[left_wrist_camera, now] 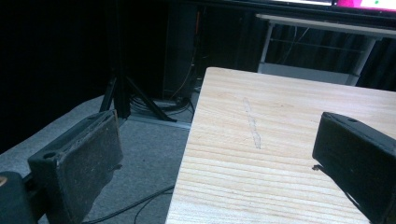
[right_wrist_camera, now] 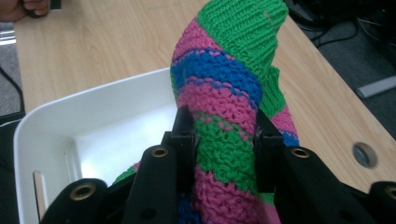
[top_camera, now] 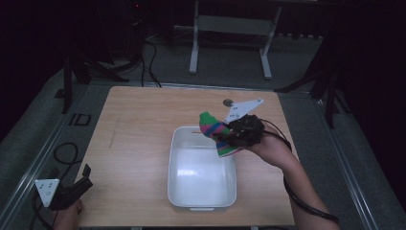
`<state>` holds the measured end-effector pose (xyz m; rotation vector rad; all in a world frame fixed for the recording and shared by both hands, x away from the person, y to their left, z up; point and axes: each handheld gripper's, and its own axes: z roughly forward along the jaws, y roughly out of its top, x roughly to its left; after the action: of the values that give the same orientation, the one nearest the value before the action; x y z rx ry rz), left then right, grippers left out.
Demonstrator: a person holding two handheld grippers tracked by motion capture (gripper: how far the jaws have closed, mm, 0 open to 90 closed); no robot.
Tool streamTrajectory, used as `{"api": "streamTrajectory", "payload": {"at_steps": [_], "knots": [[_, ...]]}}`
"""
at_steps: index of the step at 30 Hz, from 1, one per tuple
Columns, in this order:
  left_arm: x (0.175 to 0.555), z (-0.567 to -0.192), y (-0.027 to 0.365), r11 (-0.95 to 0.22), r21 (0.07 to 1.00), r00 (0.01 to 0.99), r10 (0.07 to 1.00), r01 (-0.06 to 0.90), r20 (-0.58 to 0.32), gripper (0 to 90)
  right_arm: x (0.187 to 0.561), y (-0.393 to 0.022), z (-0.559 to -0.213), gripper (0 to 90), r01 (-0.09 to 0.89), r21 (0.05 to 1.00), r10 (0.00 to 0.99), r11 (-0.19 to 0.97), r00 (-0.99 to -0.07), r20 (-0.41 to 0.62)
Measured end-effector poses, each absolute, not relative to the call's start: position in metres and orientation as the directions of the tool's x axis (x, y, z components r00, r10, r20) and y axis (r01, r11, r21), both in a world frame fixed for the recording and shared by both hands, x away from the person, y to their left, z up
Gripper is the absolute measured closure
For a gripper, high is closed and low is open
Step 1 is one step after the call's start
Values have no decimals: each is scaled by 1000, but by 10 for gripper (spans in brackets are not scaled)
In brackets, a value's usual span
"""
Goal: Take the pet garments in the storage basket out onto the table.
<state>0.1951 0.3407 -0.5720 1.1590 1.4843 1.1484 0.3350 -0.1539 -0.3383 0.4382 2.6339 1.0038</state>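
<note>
A knitted sock (top_camera: 215,132) striped green, pink and blue hangs over the far right corner of a white plastic bin (top_camera: 201,199). My right gripper (top_camera: 230,136) is shut on the sock (right_wrist_camera: 224,116), whose green cuff points up; both jaws press its middle, above the bin (right_wrist_camera: 70,121). My left gripper (top_camera: 81,179) is off the table's near left corner, held by a hand. In the left gripper view its jaws stand wide apart with nothing between them, and the left gripper (left_wrist_camera: 217,154) faces the wooden table's (left_wrist_camera: 280,140) left edge.
The bin sits mid-table toward the front, its inside bare. A round cable hole (top_camera: 228,102) is near the table's far edge. Cables (top_camera: 64,153) lie on the grey floor at left. A white frame's legs (top_camera: 194,52) stand beyond the table.
</note>
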Motion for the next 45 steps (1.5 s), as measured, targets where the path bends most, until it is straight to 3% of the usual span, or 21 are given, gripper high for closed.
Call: {"api": "streamTrajectory", "payload": {"at_steps": [31, 45], "knots": [[195, -572, 340, 127, 982, -157, 982, 143, -104, 18, 350, -276, -354, 687, 364, 707, 616, 606, -778, -127], [195, -572, 340, 126, 982, -156, 982, 143, -104, 18, 378, -274, -427, 685, 445, 659, 636, 606, -768, -67]]}}
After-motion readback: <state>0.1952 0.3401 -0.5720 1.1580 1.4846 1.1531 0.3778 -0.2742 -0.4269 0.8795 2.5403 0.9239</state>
